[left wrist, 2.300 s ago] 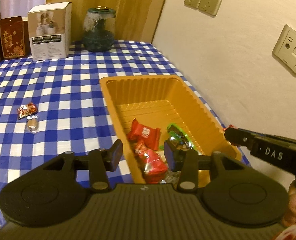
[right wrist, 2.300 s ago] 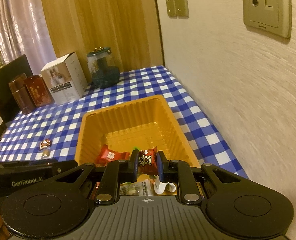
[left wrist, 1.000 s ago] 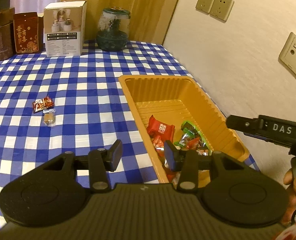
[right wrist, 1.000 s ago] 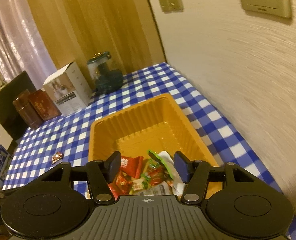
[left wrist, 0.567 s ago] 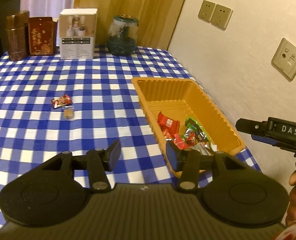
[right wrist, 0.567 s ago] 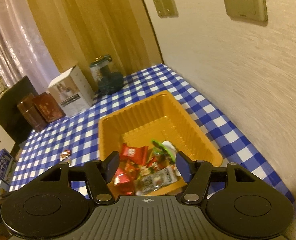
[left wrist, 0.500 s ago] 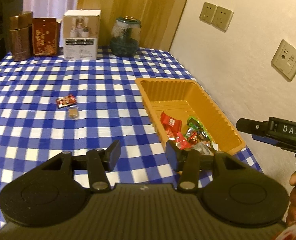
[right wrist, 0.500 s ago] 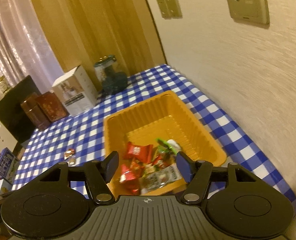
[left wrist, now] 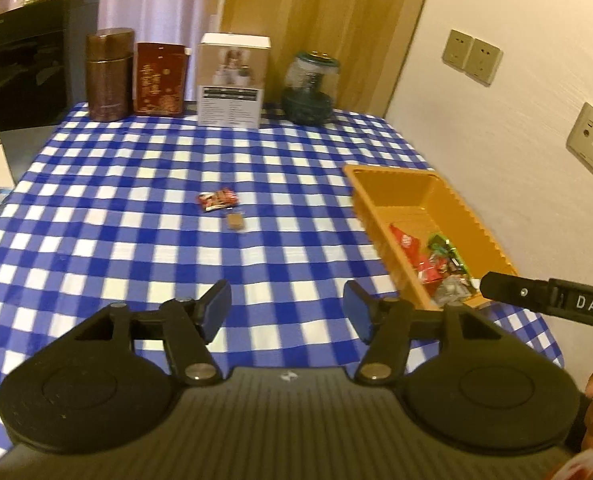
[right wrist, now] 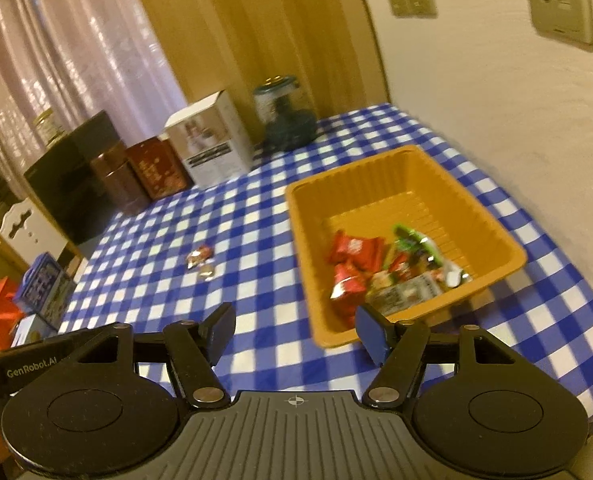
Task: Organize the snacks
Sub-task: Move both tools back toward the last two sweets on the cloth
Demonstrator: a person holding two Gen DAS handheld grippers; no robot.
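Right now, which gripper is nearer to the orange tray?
Right. The right gripper hangs open and empty just before the tray's near rim. The left gripper, its jaws opening and empty, is over the checked cloth, off the tray's left side.

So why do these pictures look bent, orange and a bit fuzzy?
Both views are fisheye, so the table edges bow; warm indoor light tints everything orange. The right wrist view is smeared, blurring the tray and jar; the left wrist view is sharper, its candies soft.
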